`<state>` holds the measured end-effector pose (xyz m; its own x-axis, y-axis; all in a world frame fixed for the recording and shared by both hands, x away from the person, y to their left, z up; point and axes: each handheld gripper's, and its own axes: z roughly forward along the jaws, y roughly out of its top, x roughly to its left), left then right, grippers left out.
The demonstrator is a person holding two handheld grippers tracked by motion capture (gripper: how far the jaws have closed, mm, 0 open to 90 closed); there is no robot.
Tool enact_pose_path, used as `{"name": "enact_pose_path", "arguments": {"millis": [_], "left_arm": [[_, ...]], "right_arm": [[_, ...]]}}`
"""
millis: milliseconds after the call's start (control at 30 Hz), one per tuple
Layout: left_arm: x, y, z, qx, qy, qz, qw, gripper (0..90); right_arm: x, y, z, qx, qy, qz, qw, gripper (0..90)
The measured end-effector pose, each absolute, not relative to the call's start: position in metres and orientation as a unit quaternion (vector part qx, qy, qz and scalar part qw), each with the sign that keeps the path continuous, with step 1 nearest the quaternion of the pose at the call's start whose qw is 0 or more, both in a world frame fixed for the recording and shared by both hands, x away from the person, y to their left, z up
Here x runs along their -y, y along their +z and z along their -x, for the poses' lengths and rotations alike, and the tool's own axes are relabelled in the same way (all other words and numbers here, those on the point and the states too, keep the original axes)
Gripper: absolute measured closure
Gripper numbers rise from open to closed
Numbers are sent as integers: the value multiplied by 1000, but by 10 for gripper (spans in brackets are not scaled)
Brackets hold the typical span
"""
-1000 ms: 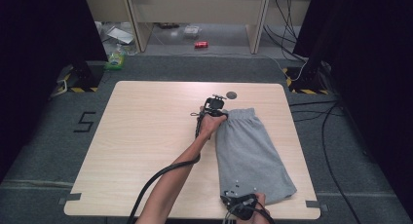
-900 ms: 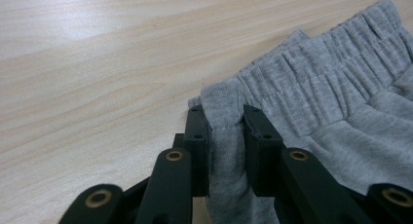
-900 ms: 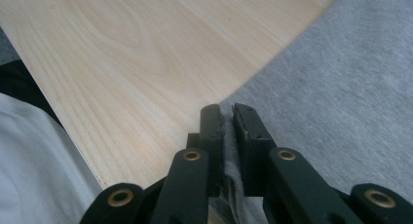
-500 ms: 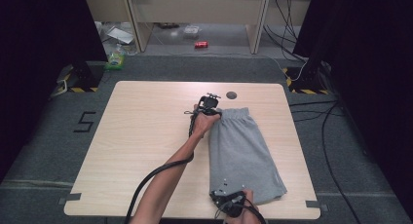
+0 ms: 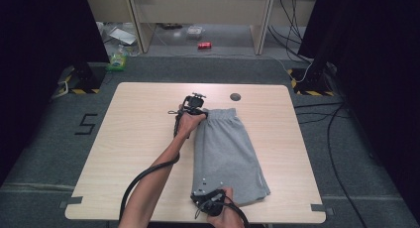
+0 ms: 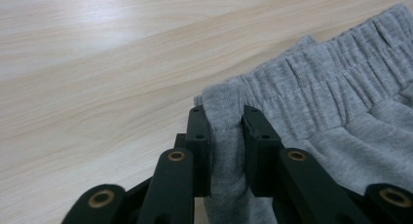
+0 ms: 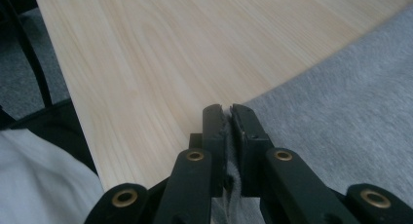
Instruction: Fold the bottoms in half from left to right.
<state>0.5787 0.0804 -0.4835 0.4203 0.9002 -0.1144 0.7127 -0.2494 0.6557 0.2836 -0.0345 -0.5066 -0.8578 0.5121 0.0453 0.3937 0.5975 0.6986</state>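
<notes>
Grey fabric: the shorts (image 5: 228, 156) lie flat on the right half of the table (image 5: 133, 139), folded lengthwise, hem at the near edge and waistband at the far end.
Near end: the right gripper (image 5: 207, 200) sits at the near left corner of the shorts, just inside the table's near edge, its jaws pressed on a thin fold of hem cloth; they have just been closing, with the cloth between them.
Far end: the left gripper (image 5: 198, 110) is at the far left corner, jaws pinching a bunched tuck of the waistband.
Step in hand: judged from the two grips, the left edge is held at both ends, ready to be carried or folded across.
Doing it well: both hands should travel together at one pace and one height, keeping the edge taut but not stretched, so the fold lands straight and neither pinch slips.
Risk: the near grip looks shallow, so a sharp pull could free the hem.
Left gripper view: the waistband (image 6: 311, 83) shows its gathered elastic ribs, and the cloth stands thick between the pads (image 6: 199, 136).
Right gripper view: the pads (image 7: 214, 131) nearly meet on the hem, with floor past the table's left side.
High view: it gives the whole layout, both forearms and the trailing cables.
</notes>
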Motion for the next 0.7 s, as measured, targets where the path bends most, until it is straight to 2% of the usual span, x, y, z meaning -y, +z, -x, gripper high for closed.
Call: {"name": "enact_pose_path", "arguments": {"millis": [333,567,667,700], "left_arm": [[-114,-483,-580,-523,151,-776,318,750],[-120,-486,-580,-527,150,-773,320,743],[-119,-485,-580,-527,149,-773,319,728],[-120,-485,-581,-528,147,-772,321,716]], "right_arm": [[1,-509,-288,-892,377,-242,63,852],[-6,-510,-289,-892,380,-235,63,846],[-4,-510,-291,-889,384,-242,56,800],[-4,-510,-292,-887,387,-247,52,745]]}}
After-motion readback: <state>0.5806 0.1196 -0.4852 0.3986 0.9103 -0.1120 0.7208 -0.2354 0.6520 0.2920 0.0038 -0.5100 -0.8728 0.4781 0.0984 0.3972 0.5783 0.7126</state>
